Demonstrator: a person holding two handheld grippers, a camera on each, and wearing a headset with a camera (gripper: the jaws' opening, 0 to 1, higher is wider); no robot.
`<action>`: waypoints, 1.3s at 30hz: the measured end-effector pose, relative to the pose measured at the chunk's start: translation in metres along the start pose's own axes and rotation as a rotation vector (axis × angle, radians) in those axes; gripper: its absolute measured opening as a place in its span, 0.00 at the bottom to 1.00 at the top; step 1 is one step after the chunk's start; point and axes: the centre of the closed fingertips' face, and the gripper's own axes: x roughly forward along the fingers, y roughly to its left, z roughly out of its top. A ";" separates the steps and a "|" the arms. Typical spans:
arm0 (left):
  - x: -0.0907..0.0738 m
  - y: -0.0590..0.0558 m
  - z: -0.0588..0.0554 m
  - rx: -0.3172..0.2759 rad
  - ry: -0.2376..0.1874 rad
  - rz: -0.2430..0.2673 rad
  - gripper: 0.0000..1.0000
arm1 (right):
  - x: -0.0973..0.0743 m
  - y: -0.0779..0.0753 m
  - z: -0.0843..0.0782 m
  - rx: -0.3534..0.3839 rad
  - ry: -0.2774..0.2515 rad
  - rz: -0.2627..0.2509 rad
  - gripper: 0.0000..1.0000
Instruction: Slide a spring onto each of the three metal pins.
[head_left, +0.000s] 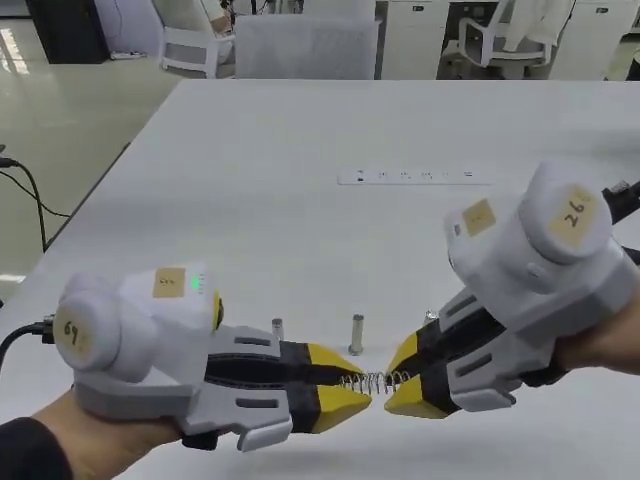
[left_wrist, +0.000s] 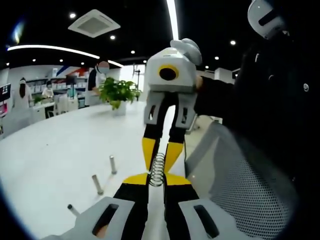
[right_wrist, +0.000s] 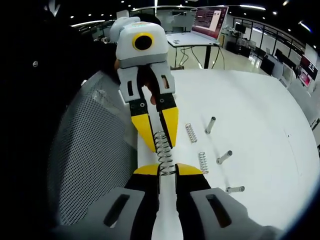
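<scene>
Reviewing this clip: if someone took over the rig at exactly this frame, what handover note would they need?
Left gripper: shut on one end of a spring, held level just above the table.
Right gripper: shut on the other end of that spring.
The three pins stand upright on the table, all bare.
Two loose springs lie flat near the pins.
Done: no pin carries a spring.
Left: all three pins, starting with the held spring.
</scene>
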 end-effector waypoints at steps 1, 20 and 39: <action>0.000 0.000 0.000 0.000 -0.001 0.002 0.03 | 0.000 0.000 0.001 -0.002 -0.001 -0.002 0.08; 0.003 0.001 -0.008 0.006 0.032 0.005 0.03 | -0.008 0.007 0.029 -0.087 0.023 -0.024 0.08; 0.007 -0.002 -0.012 0.005 0.042 -0.006 0.08 | -0.005 0.009 0.035 -0.122 0.079 -0.011 0.07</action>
